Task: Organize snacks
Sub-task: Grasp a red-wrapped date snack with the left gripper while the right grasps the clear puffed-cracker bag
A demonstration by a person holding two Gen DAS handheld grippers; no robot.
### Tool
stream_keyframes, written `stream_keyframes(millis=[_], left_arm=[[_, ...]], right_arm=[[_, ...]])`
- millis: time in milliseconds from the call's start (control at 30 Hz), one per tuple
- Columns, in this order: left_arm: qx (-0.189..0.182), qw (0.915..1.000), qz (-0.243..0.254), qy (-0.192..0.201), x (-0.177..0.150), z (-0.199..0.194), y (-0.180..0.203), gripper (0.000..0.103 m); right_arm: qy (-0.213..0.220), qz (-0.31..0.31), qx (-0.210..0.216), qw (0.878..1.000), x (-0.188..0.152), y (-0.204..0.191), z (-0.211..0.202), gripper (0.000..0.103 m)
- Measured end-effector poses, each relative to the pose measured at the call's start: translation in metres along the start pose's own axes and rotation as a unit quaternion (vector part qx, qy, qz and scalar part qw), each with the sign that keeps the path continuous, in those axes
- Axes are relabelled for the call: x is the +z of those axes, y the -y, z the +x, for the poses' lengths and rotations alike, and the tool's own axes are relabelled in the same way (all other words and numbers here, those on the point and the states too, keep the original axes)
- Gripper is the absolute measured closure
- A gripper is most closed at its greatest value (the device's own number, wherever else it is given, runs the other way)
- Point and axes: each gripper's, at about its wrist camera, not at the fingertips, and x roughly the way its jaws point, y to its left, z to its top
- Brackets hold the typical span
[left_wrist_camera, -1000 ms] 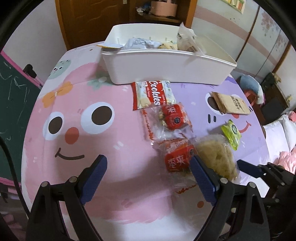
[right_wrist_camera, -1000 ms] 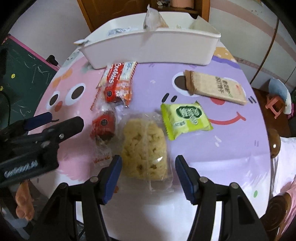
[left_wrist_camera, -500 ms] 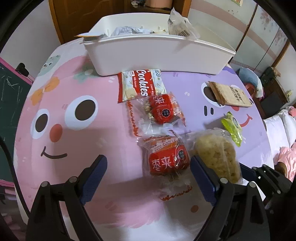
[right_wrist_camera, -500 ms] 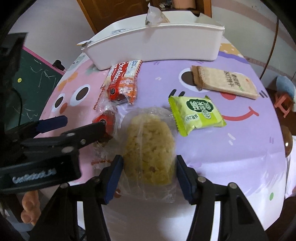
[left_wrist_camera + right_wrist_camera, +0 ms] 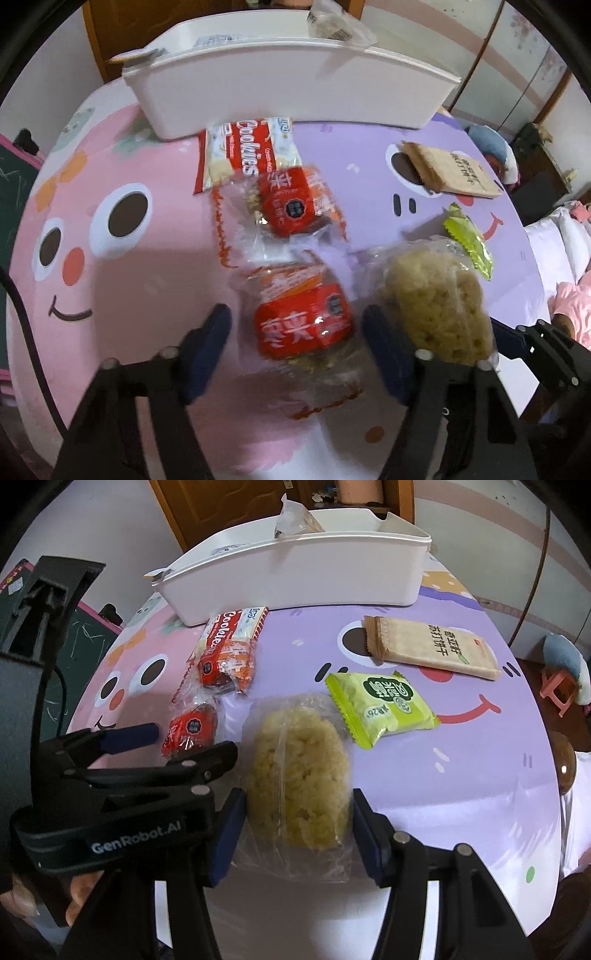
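Straddling two packets at once, I have both tongs spread wide and nothing clamped: the left gripper brackets the nearer red snack pack, the right gripper brackets the clear bag of puffed rice cake, both lying on the table well short of the white bin. My worry is the two grippers sitting nearly against each other; closing together they could collide. Loose, slippery film may also slide out, or I crush the rice cake
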Motion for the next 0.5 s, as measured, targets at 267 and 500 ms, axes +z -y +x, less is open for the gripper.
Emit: stream_keyframes(millis=[267, 500], left_arm=[[-0.004, 0.9999, 0.007, 0.007, -0.007, -0.006, -0.011, 0.053], [-0.006, 0.9995, -0.003, 0.03, -0.01, -0.03, -0.025, 0.053]], right_arm=[[0.007, -0.02, -0.019, 1.0, -0.001, -0.008, -0.001, 0.047], [0.016, -0.033, -0.031, 0.999, -0.002, -0.016, -0.007, 0.05]])
